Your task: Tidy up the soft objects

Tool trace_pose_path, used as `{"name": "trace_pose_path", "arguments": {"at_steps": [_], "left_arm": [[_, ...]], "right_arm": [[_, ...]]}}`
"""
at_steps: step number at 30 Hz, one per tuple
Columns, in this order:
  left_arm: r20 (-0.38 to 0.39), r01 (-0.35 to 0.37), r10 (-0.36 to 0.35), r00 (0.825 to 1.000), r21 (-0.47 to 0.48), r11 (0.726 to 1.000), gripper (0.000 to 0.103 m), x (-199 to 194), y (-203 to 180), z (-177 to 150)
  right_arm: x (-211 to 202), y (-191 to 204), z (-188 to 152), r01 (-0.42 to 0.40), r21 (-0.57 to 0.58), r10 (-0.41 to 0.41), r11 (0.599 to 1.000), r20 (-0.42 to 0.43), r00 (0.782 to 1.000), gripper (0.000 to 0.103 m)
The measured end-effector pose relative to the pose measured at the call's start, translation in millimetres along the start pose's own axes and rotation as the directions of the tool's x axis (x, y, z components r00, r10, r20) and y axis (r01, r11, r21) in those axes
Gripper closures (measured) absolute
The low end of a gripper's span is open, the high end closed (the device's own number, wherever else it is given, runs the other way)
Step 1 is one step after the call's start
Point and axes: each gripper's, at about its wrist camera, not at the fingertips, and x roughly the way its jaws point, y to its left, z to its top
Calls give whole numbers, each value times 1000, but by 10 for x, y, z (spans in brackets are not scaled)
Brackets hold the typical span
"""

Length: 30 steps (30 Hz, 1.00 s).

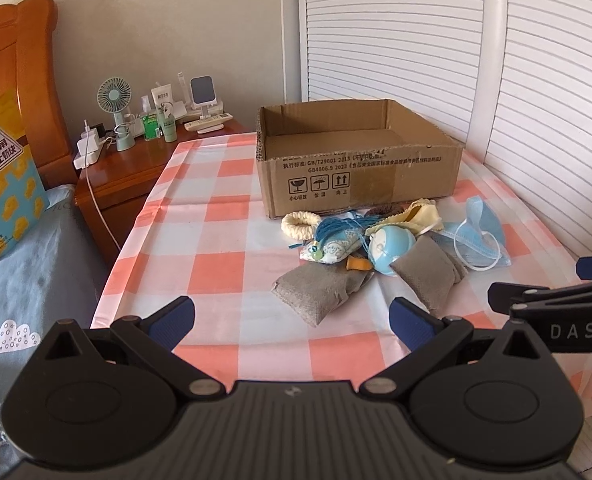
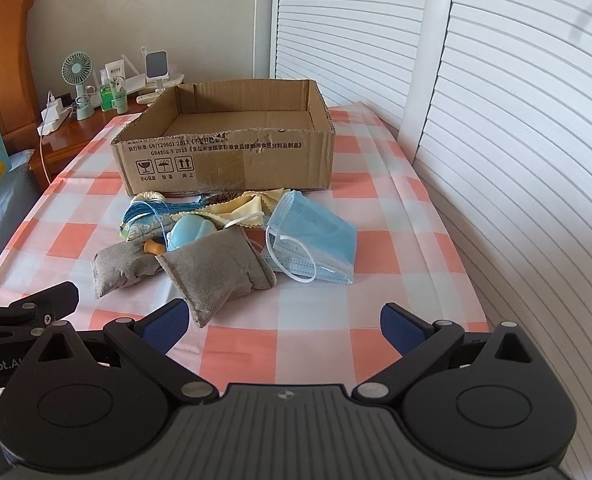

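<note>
1. The left gripper (image 1: 291,322) and right gripper (image 2: 281,326) both hover with ribbed blue pads spread apart, holding nothing.
2. Coarse grey fabric pouches (image 2: 215,270), pleated blue masks (image 2: 316,240) and a smooth ball (image 1: 388,246) lie heaped on the checked cloth (image 1: 215,264), just before the corrugated cardboard box (image 1: 356,176).

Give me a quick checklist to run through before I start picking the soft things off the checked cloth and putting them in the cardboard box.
1. Left gripper open and empty: ok.
2. Right gripper open and empty: ok.
3. Cardboard box top open, visible floor bare: ok.
4. Nearest grey pouch unobstructed in front of the right jaws: ok.
5. Items separated for single picks: not ok; face masks' ear loops and the blue tassel overlap neighbours.
6. Anything hidden under the pile: cannot tell.
</note>
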Motion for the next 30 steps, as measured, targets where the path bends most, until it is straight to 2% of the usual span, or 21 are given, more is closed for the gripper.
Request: {"name": "trace_pose_path", "arguments": {"at_steps": [3,8,15,30], "left_arm": [[17,26,-26,1000,17,1000,0,15,11,20],[30,29,-29,999,19,999,0,64,45,68],[16,52,-53,998,25,998,0,207,104,102],[-126,57,-51,991,47,997,0,814,116,25]], "right_arm": [[24,-24,12,-27,-4,27,1000,12,1000,0],[85,-10,16,-37,-24,37,999,18,999,0],[171,-79,24,-49,-24,50,998,31,998,0],[559,-241,-65,-43,-46,42,998,-32,999,0]]}}
